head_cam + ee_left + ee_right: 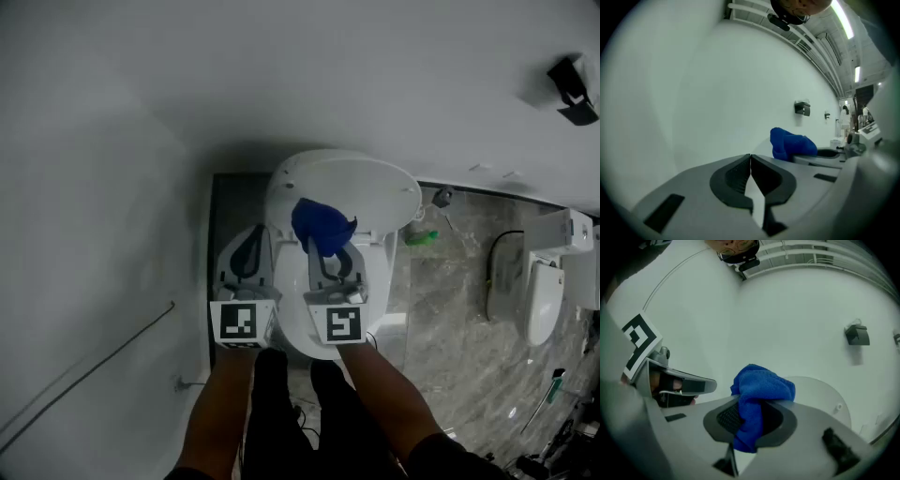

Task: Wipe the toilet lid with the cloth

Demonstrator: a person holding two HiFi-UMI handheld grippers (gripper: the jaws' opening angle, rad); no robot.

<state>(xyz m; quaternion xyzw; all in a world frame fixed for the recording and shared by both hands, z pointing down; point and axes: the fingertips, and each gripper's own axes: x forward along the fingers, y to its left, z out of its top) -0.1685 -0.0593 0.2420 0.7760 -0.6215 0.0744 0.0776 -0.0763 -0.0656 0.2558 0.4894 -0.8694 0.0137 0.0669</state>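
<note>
The white toilet stands below me with its lid (347,183) raised against the wall; the same lid (820,397) shows pale behind the cloth in the right gripper view. My right gripper (335,255) is shut on a bunched blue cloth (322,225), held over the bowl just in front of the lid. The cloth (757,401) bulges out above and below the jaws. My left gripper (249,255) hangs beside it on the left, shut and empty, its pads touching (750,174). From the left gripper view the blue cloth (791,144) shows to the right.
A white wall runs along the left and back. A second white fixture (544,295) stands at the right on the grey marbled floor (450,309). A green object (422,236) lies by the toilet base. A black holder (857,335) hangs on the wall.
</note>
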